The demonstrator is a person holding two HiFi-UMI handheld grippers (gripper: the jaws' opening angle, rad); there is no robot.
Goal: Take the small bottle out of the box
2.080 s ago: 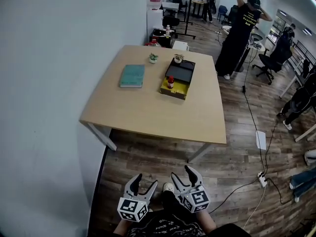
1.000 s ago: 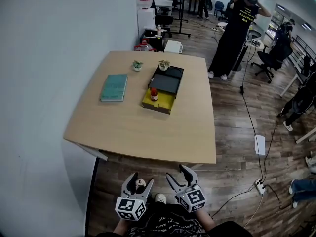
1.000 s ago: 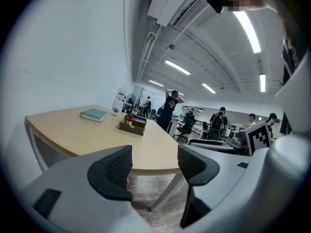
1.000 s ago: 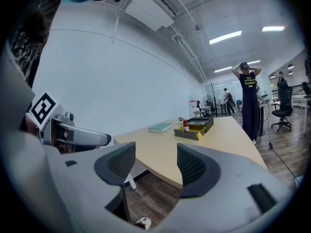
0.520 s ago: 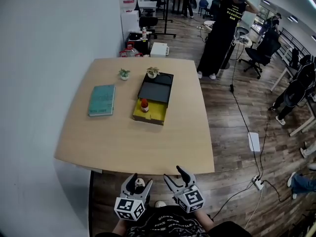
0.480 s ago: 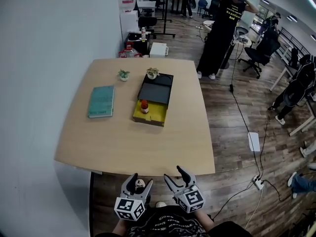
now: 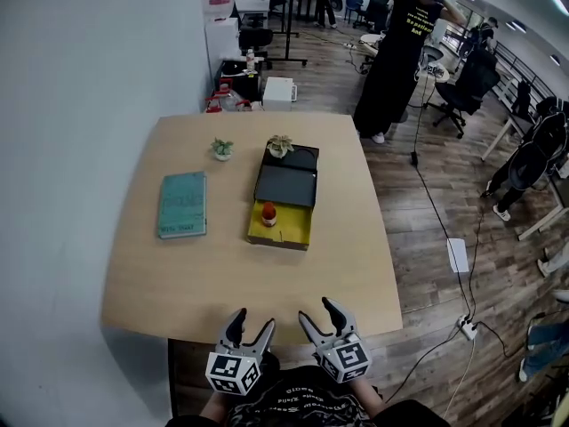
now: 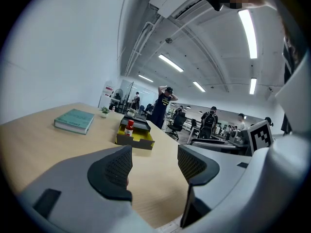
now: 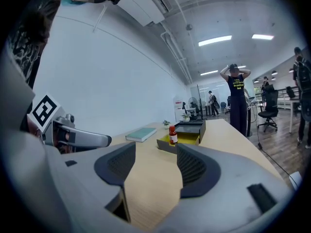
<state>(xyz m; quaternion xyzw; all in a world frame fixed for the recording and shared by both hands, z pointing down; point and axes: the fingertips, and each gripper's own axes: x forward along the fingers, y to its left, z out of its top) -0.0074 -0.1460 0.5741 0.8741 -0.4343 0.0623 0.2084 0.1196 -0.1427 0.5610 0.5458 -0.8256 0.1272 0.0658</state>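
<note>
Contents, one table (image 7: 178,274), light wood, rectangular, on a wood-plank floor (image 7: 427,238) beside a plain white wall. Boxes: one box (image 7: 283,225), open, a yellow tray nearest the viewer with a black lid (image 7: 286,183) lying flat behind it, placed roughly at the table's middle. Bottles: one small bottle (image 7: 268,213), red-capped, upright inside the yellow tray, toward its left and far side. Books: one teal book (image 7: 182,205), closed and flat, left of the box and apart from it. Plants: two; one potted plant (image 7: 221,149) stands alone near the far edge, beyond the book's far right corner; a second potted plant (image 7: 281,144) sits at the far end of the lid, and whether it rests on the lid or just behind it cannot be told. Grippers: two, each carrying one marker cube. Left gripper (image 7: 252,320), jaws spread wide, nothing between them but bare tabletop. Right gripper (image 7: 317,310), jaws likewise spread wide and empty. Both are held side by side at the table's near edge, well apart from the box, each pointing toward it. Beyond the table: one person (image 7: 402,52) in black standing with both hands raised to the head; one office chair (image 7: 462,83) just past that person; one white sheet (image 7: 457,254) on the floor.
</note>
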